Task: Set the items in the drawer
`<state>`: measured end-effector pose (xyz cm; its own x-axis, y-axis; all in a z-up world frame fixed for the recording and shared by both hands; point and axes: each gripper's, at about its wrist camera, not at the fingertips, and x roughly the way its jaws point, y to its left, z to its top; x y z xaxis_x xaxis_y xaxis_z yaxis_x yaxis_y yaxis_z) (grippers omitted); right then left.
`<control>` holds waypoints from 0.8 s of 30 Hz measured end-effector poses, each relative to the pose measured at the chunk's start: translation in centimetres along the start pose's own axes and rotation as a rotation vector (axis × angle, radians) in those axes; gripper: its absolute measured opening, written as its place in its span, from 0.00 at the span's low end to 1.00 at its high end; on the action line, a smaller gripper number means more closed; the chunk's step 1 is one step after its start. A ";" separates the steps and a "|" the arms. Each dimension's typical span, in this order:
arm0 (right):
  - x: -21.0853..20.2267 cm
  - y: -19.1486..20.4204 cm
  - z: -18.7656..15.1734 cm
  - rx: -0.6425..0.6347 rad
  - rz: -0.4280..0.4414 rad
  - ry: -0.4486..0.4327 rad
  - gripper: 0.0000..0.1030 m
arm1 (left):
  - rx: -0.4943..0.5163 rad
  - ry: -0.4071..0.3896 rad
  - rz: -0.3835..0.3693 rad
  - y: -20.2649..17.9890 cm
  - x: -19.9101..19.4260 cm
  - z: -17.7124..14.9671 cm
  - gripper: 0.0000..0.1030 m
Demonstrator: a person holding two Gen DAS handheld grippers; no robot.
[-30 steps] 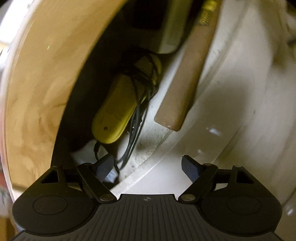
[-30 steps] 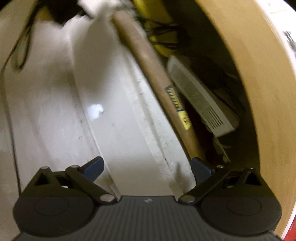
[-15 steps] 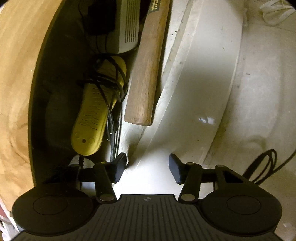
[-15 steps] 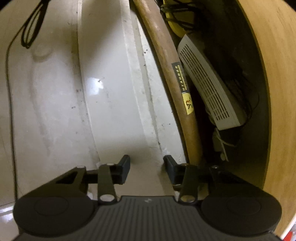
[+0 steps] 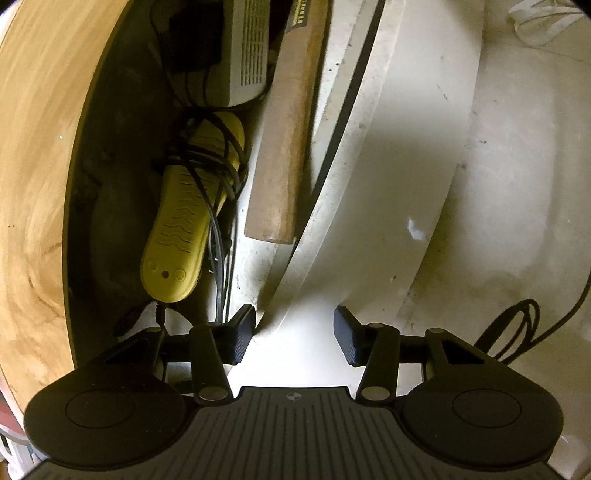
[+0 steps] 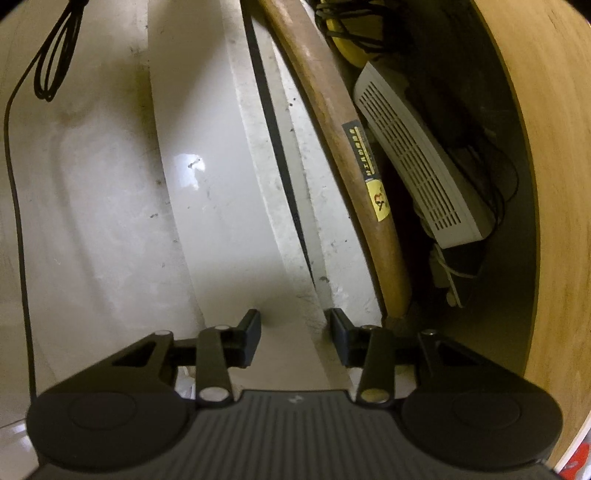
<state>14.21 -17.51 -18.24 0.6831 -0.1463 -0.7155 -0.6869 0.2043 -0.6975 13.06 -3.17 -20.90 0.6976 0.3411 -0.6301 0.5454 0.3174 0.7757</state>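
The white drawer front (image 5: 388,206) (image 6: 207,221) stands a little open under the wooden top (image 5: 33,155) (image 6: 546,155). Inside lie a wooden hammer handle (image 5: 284,147) (image 6: 351,155), a yellow shoe-shaped device wrapped in black cord (image 5: 184,229) and a white vented box (image 5: 247,51) (image 6: 417,170). My left gripper (image 5: 293,334) straddles the top edge of the drawer front, its jaws partly closed around it, a gap showing on the right. My right gripper (image 6: 291,332) straddles the same edge further along, its jaws close beside it.
A coiled black cable lies on the pale floor (image 5: 517,325) (image 6: 51,59). A white cloth or strap (image 5: 546,18) lies on the floor at the top right of the left view. White plugs and cords (image 6: 450,280) sit in the drawer's corner.
Both grippers' jaws have narrowed from wide open to close around the drawer front's top edge. Both views have swung so the drawer front runs straight ahead.
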 end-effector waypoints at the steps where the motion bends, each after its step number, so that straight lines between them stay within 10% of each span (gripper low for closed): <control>1: -0.1 0.1 -0.1 -0.004 -0.001 -0.001 0.43 | 0.001 0.001 0.001 -0.1 -0.1 0.0 0.44; 24: -1.4 1.0 -0.6 0.055 0.082 0.010 0.40 | -0.027 0.039 -0.055 -1.1 -1.5 0.3 0.44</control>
<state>12.39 -17.63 -17.99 0.6223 -0.1369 -0.7707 -0.7256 0.2685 -0.6336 11.55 -4.35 -20.81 0.6483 0.3564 -0.6728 0.5690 0.3603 0.7392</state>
